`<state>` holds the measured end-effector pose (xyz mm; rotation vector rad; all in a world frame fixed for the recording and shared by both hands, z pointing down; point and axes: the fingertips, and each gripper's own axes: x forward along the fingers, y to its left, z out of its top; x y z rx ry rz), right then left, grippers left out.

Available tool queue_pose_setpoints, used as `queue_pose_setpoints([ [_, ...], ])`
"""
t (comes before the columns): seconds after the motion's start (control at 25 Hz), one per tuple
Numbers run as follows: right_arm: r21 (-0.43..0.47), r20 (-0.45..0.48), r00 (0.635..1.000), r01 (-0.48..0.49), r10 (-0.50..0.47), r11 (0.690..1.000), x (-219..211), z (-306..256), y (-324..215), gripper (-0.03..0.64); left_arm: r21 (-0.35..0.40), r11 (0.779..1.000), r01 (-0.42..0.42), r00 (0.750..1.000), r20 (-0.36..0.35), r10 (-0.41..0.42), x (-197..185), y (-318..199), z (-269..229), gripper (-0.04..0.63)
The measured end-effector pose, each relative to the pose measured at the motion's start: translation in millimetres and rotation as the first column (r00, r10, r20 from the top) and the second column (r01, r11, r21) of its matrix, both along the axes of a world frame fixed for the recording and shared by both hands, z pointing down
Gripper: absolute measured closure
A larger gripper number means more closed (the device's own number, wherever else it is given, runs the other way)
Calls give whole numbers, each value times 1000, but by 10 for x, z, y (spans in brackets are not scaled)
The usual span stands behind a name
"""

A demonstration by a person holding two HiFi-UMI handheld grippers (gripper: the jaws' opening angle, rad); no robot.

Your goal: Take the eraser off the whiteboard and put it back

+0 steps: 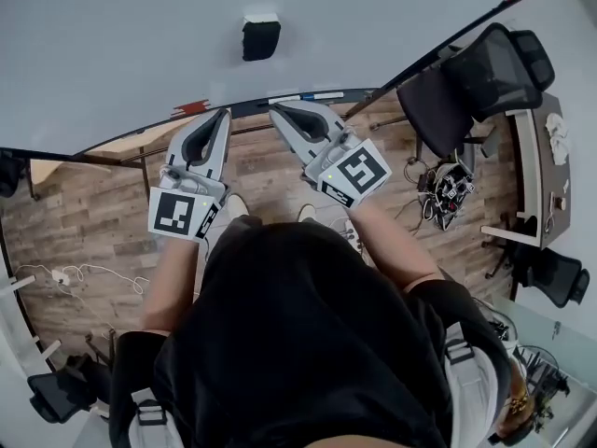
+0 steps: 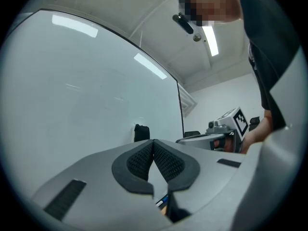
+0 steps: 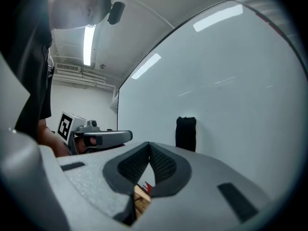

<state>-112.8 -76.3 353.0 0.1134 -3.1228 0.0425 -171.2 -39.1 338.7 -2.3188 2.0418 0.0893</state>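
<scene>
A black eraser [image 1: 260, 37] clings to the whiteboard [image 1: 112, 54], above and between my two grippers. It also shows small in the left gripper view as the eraser [image 2: 141, 133], and larger in the right gripper view as the eraser [image 3: 186, 133], just past the jaw tips. My left gripper [image 1: 224, 114] is shut with nothing in it, its pads touching at the tips. My right gripper [image 1: 273, 112] is shut and empty too. Both point level at the board, short of it, with the eraser apart from them. In the left gripper view the right gripper [image 2: 192, 139] shows off to the right.
A marker tray [image 1: 308, 96] with pens runs along the board's lower edge, just ahead of the gripper tips. A black office chair [image 1: 476, 77] stands at the right beside a desk [image 1: 541, 157]. Cables [image 1: 438, 189] lie on the wooden floor.
</scene>
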Motion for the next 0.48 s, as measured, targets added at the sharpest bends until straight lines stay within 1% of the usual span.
queue_pose_setpoints([
  [0.24,-7,-25,995,-96,96,995,-316,52,-60,615,1,998,-68,998,-5,68,-319,-46,19,600],
  [0.48,-36,-17,976,-220,219,975,-519,44,-160,615,-3,989,-150,989,-20,150,-561,-91,45,600],
])
